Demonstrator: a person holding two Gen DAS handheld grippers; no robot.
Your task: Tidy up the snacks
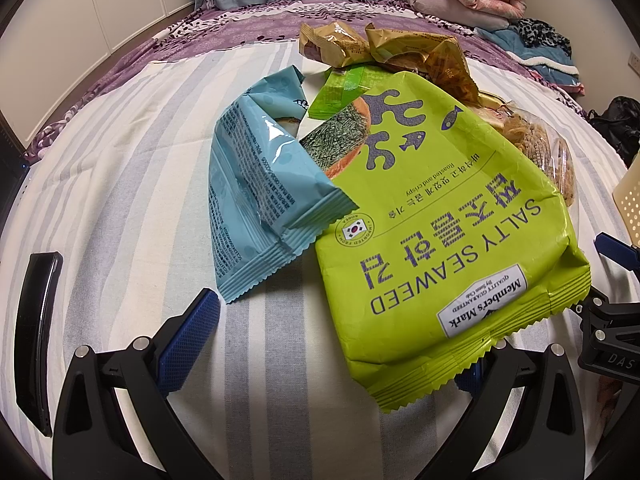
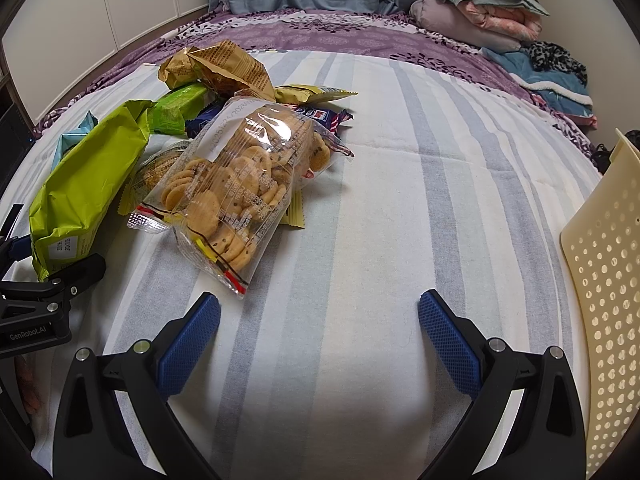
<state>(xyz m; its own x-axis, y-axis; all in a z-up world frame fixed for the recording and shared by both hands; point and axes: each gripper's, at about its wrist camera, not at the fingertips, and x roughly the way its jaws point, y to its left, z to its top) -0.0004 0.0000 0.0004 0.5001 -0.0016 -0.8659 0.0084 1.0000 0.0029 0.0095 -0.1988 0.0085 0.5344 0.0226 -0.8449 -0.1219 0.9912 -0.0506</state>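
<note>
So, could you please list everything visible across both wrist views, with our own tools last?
seaweed bag: one, lime green, front of pile
blue packet: one, light blue, left of the seaweed bag
cookie bag: one, clear, right side of pile
gold packets: two, far end of pile
small green packet: one, mid-pile
basket: one, cream, perforated, far right
striped sheet: one, white-grey, underneath
folded bedding: stack, far right
left tool: open, at the seaweed bag's edge
right tool: open, empty
</note>
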